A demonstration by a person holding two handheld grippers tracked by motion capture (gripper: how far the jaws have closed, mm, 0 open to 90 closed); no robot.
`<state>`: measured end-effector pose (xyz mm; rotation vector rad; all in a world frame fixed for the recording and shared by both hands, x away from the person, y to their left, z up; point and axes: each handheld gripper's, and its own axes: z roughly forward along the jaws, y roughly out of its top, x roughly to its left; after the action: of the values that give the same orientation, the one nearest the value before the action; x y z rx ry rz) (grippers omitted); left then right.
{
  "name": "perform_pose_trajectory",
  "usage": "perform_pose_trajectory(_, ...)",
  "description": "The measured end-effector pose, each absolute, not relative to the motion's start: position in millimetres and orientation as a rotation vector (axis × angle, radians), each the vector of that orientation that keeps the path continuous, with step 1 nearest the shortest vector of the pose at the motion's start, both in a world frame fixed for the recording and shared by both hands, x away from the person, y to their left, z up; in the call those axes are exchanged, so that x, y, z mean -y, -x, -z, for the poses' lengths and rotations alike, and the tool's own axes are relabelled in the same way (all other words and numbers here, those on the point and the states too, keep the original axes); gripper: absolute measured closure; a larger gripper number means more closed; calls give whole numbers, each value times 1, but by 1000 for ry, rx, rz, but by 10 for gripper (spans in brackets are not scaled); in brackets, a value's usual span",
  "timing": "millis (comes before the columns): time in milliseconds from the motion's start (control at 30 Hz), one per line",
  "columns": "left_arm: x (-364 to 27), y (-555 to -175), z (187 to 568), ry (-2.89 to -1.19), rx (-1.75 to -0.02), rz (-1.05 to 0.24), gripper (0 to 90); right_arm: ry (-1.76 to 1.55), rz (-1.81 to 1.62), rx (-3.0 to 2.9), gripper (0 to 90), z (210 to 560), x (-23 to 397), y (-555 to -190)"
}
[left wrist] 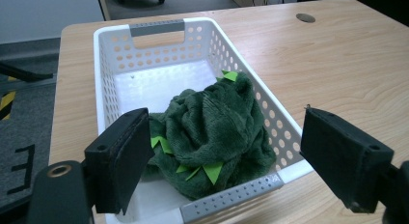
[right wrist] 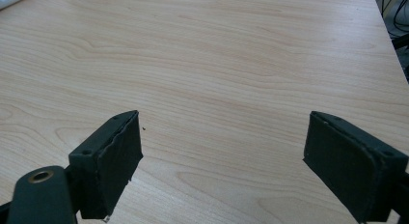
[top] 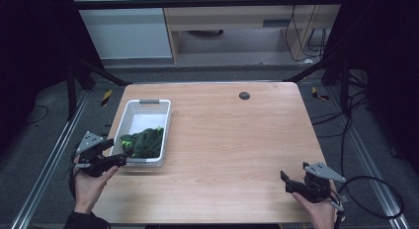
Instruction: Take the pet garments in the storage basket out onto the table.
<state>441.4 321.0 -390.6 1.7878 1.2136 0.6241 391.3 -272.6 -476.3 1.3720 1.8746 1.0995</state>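
Note:
A dark green plush toy (top: 144,141) with bright green spikes lies crumpled in the near end of a white perforated basket (top: 137,107) at the table's left. In the left gripper view the plush (left wrist: 212,132) sits inside the basket (left wrist: 111,60), just beyond my jaws. My left gripper (top: 122,155) is open at the basket's near corner, one jaw over the rim, holding nothing (left wrist: 222,161). At the table's near right corner my right gripper (top: 288,182) is open over bare wood (right wrist: 224,156).
A wooden table (top: 232,135) with a dark round grommet (top: 244,95) near its far edge. The basket has grey handles (left wrist: 156,27) at both ends. Cables and dark frame legs stand on the floor around the table.

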Motion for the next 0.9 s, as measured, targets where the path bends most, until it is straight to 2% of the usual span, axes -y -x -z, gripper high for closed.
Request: perform_pose_trajectory(900,-300,-488,391,-1970,-1258,-594,161,-1373,-1094,-1923,123,479,271,-395)
